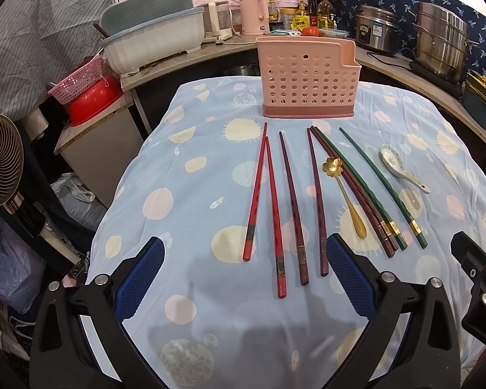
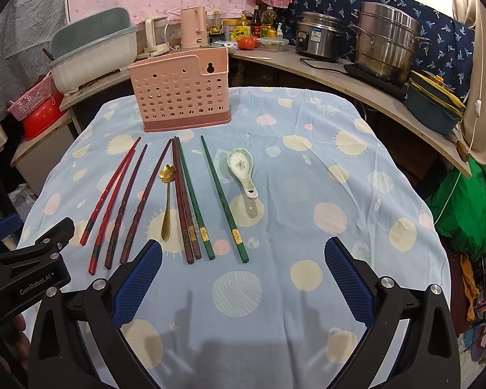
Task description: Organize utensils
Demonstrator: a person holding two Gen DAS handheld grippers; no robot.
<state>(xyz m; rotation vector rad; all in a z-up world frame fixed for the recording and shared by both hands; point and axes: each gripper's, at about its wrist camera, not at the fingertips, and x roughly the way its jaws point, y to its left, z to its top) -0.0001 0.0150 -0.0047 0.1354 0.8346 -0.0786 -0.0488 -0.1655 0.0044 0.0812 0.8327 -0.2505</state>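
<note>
A pink perforated utensil holder (image 1: 307, 79) (image 2: 179, 94) stands upright at the far side of the table. In front of it lie two red chopsticks (image 1: 259, 188) (image 2: 108, 191), several dark maroon chopsticks (image 1: 291, 207) (image 2: 183, 201), two green chopsticks (image 1: 382, 188) (image 2: 223, 199), a gold flower spoon (image 1: 346, 194) (image 2: 167, 201) and a white ceramic spoon (image 1: 401, 168) (image 2: 243, 170). My left gripper (image 1: 244, 265) is open and empty above the near ends of the red and maroon chopsticks. My right gripper (image 2: 243, 269) is open and empty, near the green chopsticks' ends.
The table wears a light blue patterned cloth (image 1: 194, 178) (image 2: 340, 194). Behind it a counter holds a dish rack (image 1: 152, 39), a pink kettle (image 2: 194, 27), bottles, a rice cooker (image 2: 319, 37) and a steel steamer pot (image 2: 385, 40). A fan (image 1: 0, 162) stands at the left.
</note>
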